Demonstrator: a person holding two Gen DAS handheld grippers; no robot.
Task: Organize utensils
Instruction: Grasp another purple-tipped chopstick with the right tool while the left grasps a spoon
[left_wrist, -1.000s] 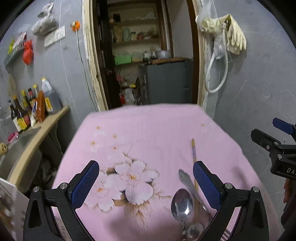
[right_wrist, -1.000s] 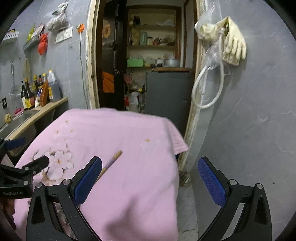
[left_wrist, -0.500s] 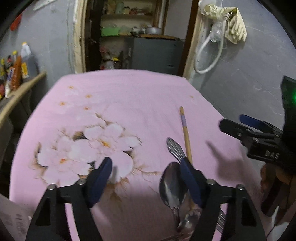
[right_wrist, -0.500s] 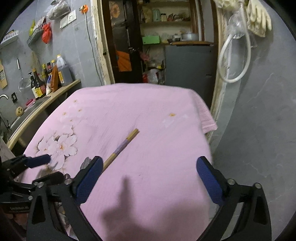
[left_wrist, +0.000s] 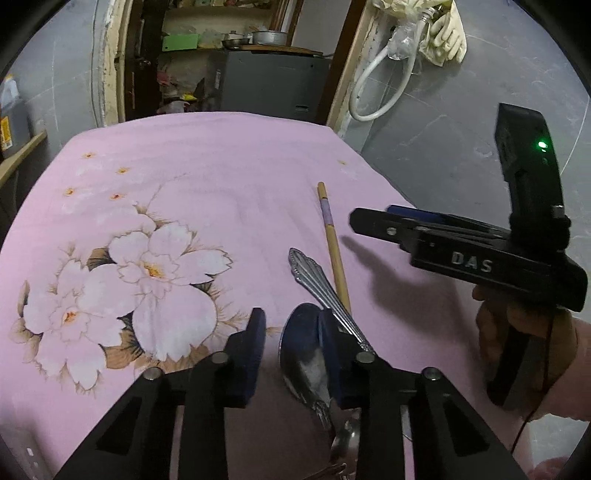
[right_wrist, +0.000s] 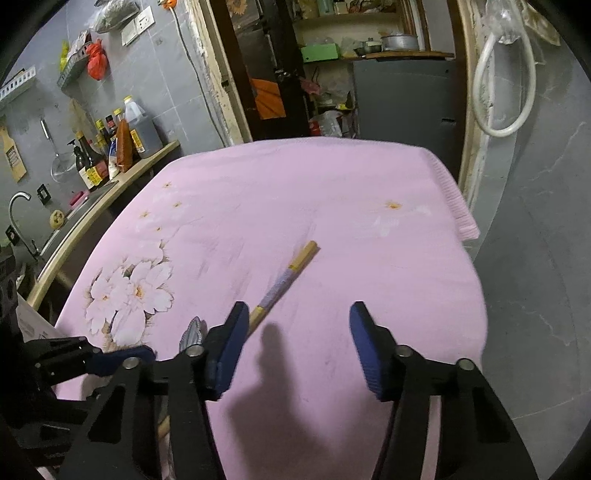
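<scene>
One chopstick (left_wrist: 334, 243), two spoons (left_wrist: 304, 354)

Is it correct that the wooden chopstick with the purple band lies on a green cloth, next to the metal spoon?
Not quite. The cloth is pink with a flower print, not green. The right wrist view shows this plainly. The rest is correct: the wooden chopstick with the purple band lies on it, next to the metal spoon.

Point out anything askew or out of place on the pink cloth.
The utensils lie loose and crossed: the wooden chopstick runs up the pink cloth alone, no partner in view, the ornate metal handle slants against it, and the spoon sits beside them. Nothing looks spilled or damaged.
</scene>
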